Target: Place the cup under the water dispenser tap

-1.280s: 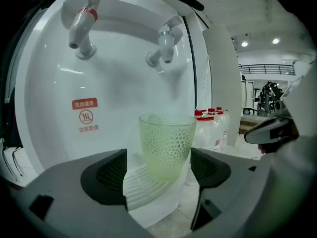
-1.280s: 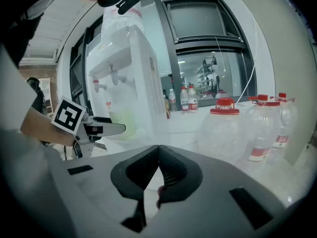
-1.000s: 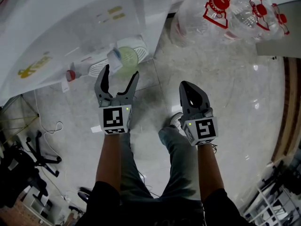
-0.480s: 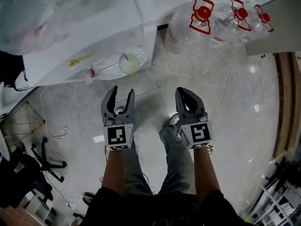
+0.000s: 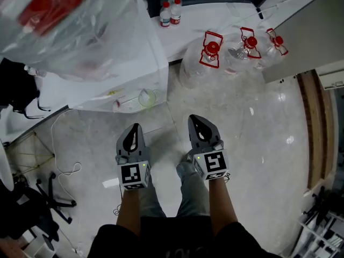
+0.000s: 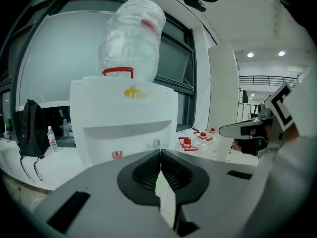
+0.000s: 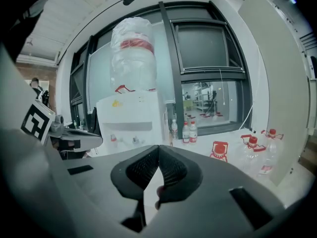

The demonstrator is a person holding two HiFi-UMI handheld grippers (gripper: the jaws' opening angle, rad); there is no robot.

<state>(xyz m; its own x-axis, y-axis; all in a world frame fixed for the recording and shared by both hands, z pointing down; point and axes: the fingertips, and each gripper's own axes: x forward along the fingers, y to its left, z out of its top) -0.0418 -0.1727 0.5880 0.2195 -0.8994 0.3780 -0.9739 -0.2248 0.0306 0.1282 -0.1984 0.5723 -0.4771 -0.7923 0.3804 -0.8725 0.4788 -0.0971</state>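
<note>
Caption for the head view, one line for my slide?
Green cup on the water dispenser's tray; left gripper, just closed, and right gripper both shut, empty.

No legible text; yellow logo [image 6: 136, 93] on water dispenser [image 6: 124, 133] unreadable.

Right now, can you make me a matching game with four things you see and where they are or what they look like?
Things:
1. cup
2. right gripper
3. big clear jugs
4. small bottles

Matches:
A. red handles
B. on the white ledge by the window
C. shut, nothing in it
D. on the tray of the water dispenser

Pairs: 1-D, 2-C, 3-A, 4-B
</note>
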